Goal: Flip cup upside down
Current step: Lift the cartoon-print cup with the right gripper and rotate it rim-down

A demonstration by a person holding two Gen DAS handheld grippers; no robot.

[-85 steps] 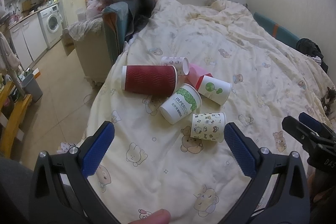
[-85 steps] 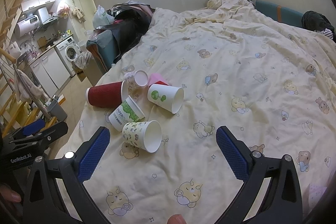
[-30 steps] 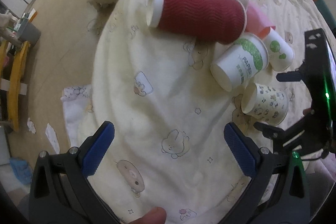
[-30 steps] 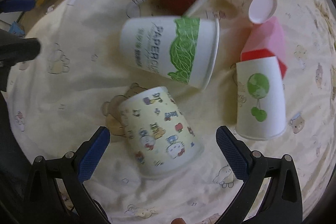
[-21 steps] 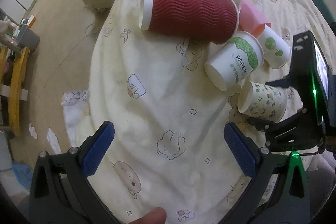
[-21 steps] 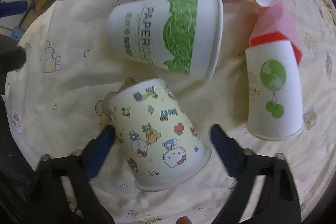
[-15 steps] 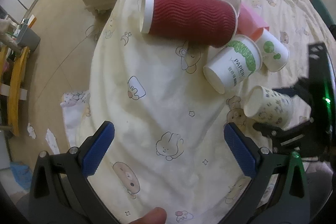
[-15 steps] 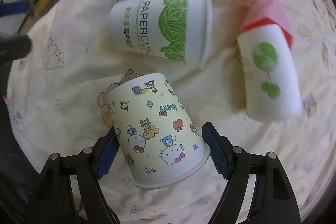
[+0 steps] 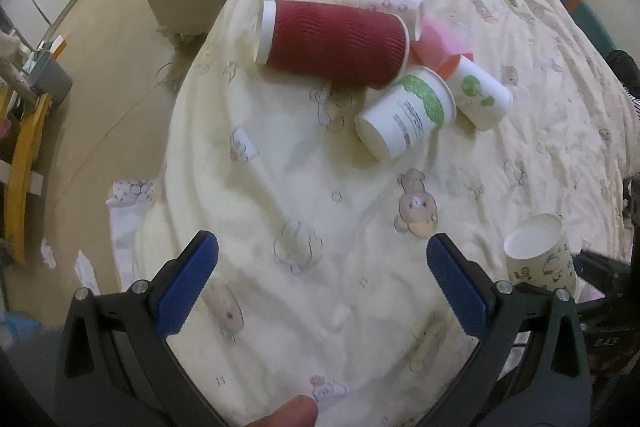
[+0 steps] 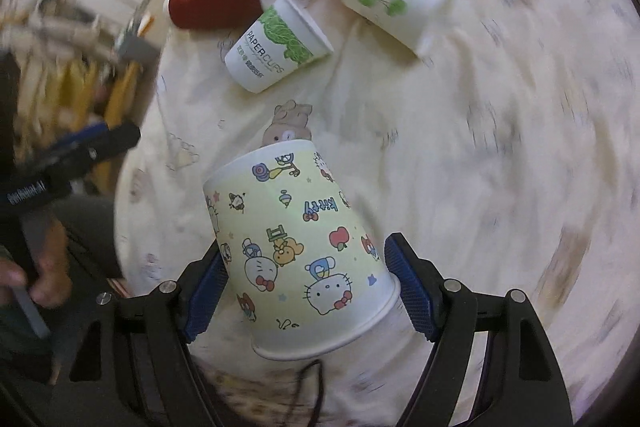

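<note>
Right tongs [image 10: 306, 285]: blue pads clamped on both sides of the pale yellow cartoon-print paper cup [image 10: 298, 247], gripping near its rim end. In the right wrist view the cup's rim is toward the camera and its closed base points away, over the cream cartoon-print bedspread [image 10: 500, 147]; background is motion-blurred. In the left wrist view the same cup [image 9: 538, 253] sits at the far right, base tilted up toward that camera, showing its white recessed underside. Can't tell whether it touches the bedspread. What's inside the cup isn't visible.

Left tongs [image 9: 320, 283]: jaws spread wide, nothing between the pads, hovering over a bare patch of bedspread [image 9: 304, 187] near the bed edge. A fingertip [image 9: 286, 413] shows at the bottom edge of that view.

Other cups, all lying on their sides in one cluster, well apart from the held one:
- tall dark red ribbed paper cup [image 9: 334, 43], white rims at both ends, lying crosswise.
- white paper cup with green leaf print and "PAPER CUPS" text [image 9: 406, 117], closed base toward the left camera, its rim end against the red cup.
- white paper cup with a green tree print [image 9: 480, 97], just beside the green-leaf one.
- pink paper cup [image 9: 436, 49], wedged between the red cup and the tree cup.
- small white cartoon-print paper cup [image 9: 390, 3], behind the red cup.

Their contents can't be seen from either view.
</note>
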